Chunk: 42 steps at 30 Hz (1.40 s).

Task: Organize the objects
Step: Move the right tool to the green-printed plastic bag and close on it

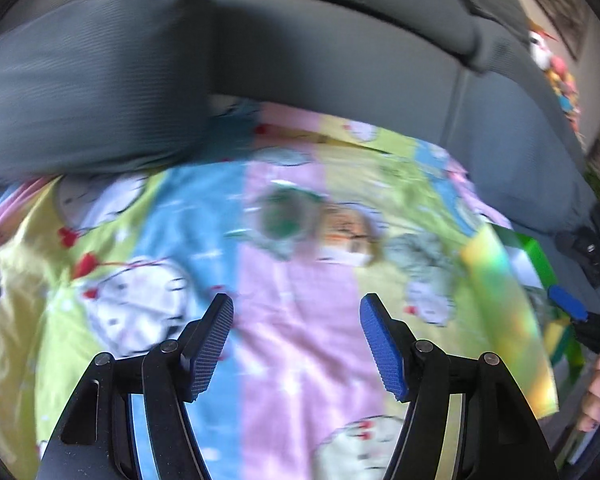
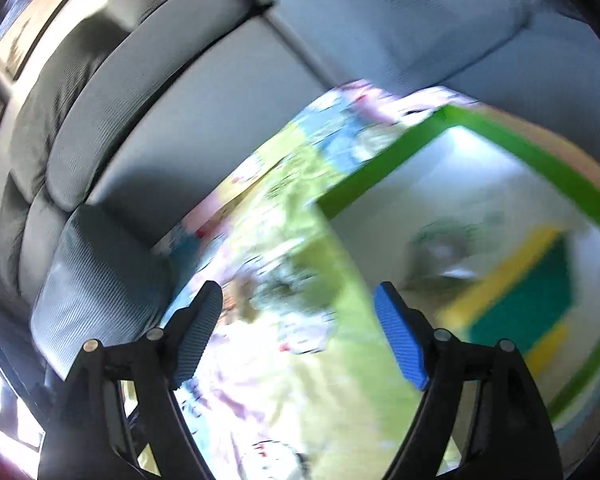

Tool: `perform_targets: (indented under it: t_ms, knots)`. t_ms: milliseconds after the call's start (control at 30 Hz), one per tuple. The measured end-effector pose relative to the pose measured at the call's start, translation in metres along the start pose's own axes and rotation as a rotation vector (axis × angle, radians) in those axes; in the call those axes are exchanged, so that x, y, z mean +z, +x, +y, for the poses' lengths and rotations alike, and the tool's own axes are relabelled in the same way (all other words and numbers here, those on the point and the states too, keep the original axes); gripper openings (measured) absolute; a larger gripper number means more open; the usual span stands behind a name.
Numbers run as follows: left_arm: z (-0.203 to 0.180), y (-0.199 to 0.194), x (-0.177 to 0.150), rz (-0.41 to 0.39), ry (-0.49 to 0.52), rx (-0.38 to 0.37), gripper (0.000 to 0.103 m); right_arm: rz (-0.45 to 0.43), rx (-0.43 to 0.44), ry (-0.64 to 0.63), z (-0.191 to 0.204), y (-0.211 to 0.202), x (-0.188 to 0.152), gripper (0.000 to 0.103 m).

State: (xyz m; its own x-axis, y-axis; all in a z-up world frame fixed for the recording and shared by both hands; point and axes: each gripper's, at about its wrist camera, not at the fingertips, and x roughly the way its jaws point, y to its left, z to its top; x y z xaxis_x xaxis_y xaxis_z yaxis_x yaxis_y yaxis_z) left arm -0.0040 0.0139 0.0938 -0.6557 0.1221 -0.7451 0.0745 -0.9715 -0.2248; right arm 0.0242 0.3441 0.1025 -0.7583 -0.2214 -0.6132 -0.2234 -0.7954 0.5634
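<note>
Grey sofa, patterned sheet

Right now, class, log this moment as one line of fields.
left tongs: open, empty | right tongs: open, empty | below: patterned sheet on grey sofa | green-edged box at right

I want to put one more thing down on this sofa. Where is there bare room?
The widest free patch is the patterned sheet, between the grey cushion and the green-edged box. It is crowded near the small items mid-sheet, too blurred to identify.
</note>
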Motion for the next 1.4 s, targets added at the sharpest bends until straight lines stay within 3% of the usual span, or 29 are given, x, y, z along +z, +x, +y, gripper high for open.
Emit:
perform_targets:
  t_ms: [133, 200, 367, 467, 600, 733, 867, 1033, 1133, 1400]
  knots:
    - [0.029, 0.003, 0.003, -0.002, -0.075, 0.03, 0.068, 0.071, 0.116, -0.062, 0.041, 0.031, -0.01, 0.08]
    - [0.043, 0.004, 0.004, 0.001, -0.131, 0.03, 0.081, 0.098, 0.133, -0.092, 0.059, 0.045, -0.014, 0.081]
    - [0.065, -0.002, 0.005, -0.013, -0.193, 0.037, 0.082, 0.185, 0.137, -0.189, 0.109, 0.089, -0.03, 0.085]
    - [0.078, -0.004, 0.007, -0.001, -0.226, 0.076, 0.082, 0.264, 0.119, -0.204, 0.133, 0.121, -0.041, 0.084]
    - [0.099, -0.012, 0.007, -0.018, -0.323, 0.047, 0.082, 0.319, 0.1, -0.101, 0.148, 0.156, -0.044, 0.085]
    - [0.113, -0.015, 0.007, -0.032, -0.382, 0.021, 0.082, 0.339, -0.03, -0.168, 0.162, 0.195, -0.056, 0.085]
    - [0.114, -0.01, 0.008, -0.009, -0.377, 0.032, 0.082, 0.332, -0.006, -0.151, 0.154, 0.218, -0.069, 0.085]
    - [0.113, -0.009, 0.009, -0.006, -0.369, 0.023, 0.082, 0.317, -0.047, -0.232, 0.163, 0.226, -0.079, 0.059]
    - [0.113, -0.01, 0.009, -0.005, -0.364, 0.021, 0.082, 0.318, -0.023, -0.22, 0.159, 0.226, -0.084, 0.049]
    - [0.111, -0.007, 0.007, 0.004, -0.366, 0.015, 0.082, 0.363, 0.015, -0.234, 0.157, 0.199, -0.089, 0.045]
